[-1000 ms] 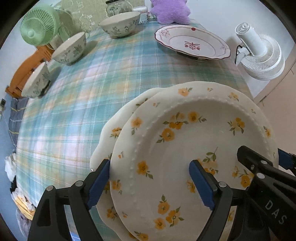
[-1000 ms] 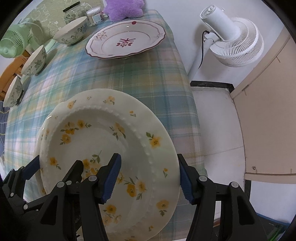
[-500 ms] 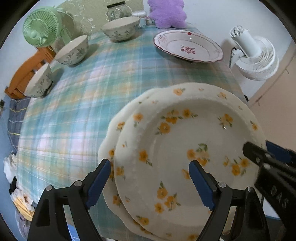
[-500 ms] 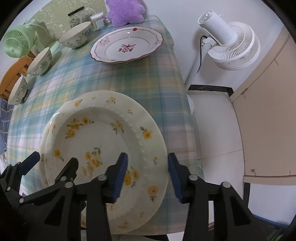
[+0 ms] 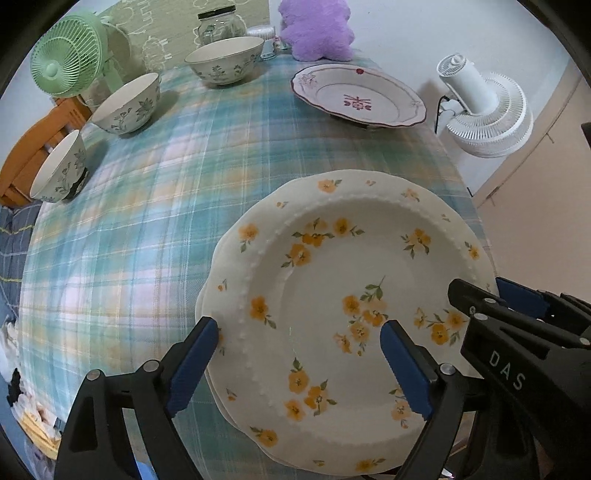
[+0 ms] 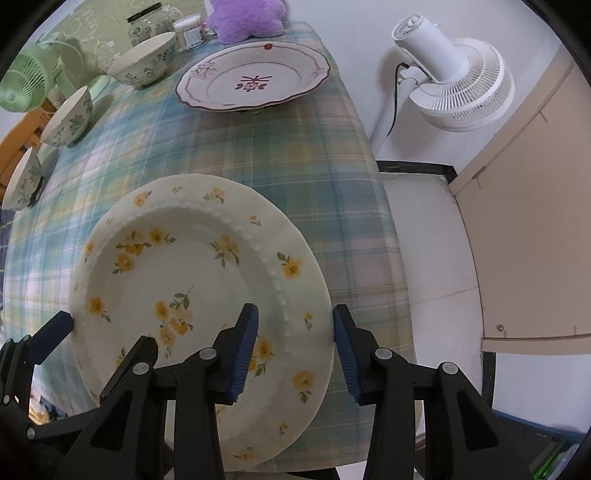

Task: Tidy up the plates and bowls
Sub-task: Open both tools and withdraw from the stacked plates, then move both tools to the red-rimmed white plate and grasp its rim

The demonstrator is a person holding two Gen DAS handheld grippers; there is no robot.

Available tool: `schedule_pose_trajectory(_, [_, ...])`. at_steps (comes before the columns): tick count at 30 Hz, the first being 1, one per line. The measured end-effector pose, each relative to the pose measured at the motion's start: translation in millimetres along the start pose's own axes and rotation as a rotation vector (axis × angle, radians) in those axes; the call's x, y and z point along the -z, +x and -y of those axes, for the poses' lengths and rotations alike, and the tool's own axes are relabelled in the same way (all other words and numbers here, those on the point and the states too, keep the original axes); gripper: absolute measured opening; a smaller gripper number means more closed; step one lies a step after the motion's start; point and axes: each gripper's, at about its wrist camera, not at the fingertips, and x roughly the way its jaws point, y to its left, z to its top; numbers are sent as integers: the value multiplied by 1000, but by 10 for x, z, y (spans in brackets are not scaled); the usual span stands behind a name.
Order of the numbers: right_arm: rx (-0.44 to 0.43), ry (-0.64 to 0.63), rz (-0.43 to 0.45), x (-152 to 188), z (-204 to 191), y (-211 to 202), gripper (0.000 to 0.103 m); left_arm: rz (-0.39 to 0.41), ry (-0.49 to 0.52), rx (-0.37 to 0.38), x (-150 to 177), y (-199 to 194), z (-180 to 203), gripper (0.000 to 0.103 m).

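A white plate with yellow flowers lies on top of a matching plate at the near edge of the plaid table; it also shows in the right wrist view. My left gripper is open, its jaws astride the plates' left rim. My right gripper is open, its jaws astride the right rim. A white plate with red trim sits at the far right. Three floral bowls stand along the far left.
A green desk fan, a glass jar and a purple plush stand at the table's far end. A white floor fan stands right of the table. A wooden chair is at the left.
The top plate has settled squarely onto the lower plate. Both grippers have drawn back toward the near edge, and the right gripper's jaws have narrowed.
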Motion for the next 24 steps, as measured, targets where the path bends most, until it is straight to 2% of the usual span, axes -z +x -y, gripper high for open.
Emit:
schedule_pose_trajectory(3, [-3, 33, 7, 8, 19, -15, 47, 3, 5, 33, -31, -27, -47, 91])
schedule_pose_trajectory(5, [-15, 56, 18, 19, 37, -64, 51, 17, 19, 42, -54, -75, -72, 91])
schedule_pose_trajectory(7, [-29, 71, 42, 23, 35, -138, 65, 35, 28, 60, -90, -142, -129, 91])
schedule_pose_trajectory(10, [-31, 68, 118, 26, -73, -348, 75, 57, 40, 80, -152, -252, -221, 91])
schedule_pose_trajectory(18, [-27, 148, 215, -96, -314, -751, 79, 157, 102, 109, -436, -616, -474, 91])
schedule_pose_trajectory(24, [-8, 156, 296, -302, -444, -948, 79, 223, 157, 70, -720, -713, -491, 91])
